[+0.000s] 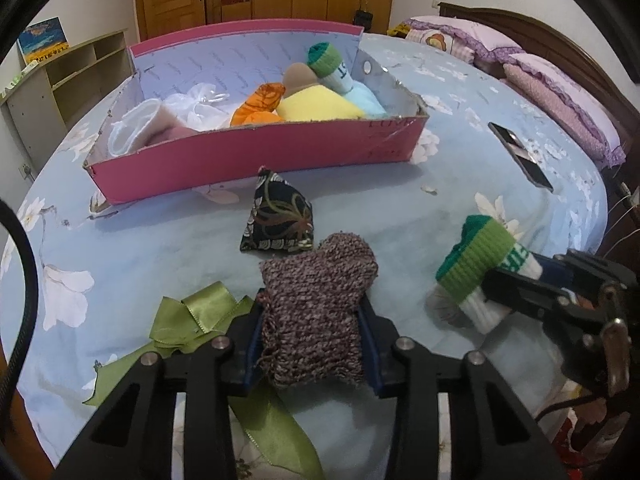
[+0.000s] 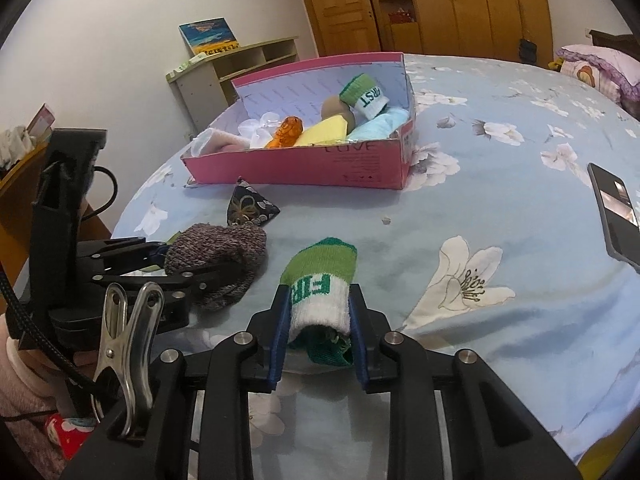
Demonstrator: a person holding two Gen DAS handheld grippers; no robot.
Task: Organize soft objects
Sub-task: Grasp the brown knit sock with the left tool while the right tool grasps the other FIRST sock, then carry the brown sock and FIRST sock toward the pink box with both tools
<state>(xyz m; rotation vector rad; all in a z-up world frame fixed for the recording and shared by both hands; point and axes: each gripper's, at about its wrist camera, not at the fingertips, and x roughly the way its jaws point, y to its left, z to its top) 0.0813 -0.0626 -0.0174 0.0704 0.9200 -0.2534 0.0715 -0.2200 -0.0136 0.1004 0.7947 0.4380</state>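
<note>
left wrist view: the left gripper [image 1: 312, 344] clamps a brown knitted piece [image 1: 316, 312] just above the bed [image 1: 160, 248], presumably bound for the pink box [image 1: 256, 160] of soft things. right wrist view: the right gripper [image 2: 318, 320] pinches a green-white sock [image 2: 320, 284], likely to join its match in the box.

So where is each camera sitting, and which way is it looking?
Left wrist view: sits on the left gripper, looks along its fingers at the brown knitted sock they squeeze; the right gripper shows at right.
Right wrist view: sits on the right gripper, looks at the green and white sock it squeezes; the left gripper shows at left.
Both face across the bed to the pink box and black pouch.
</note>
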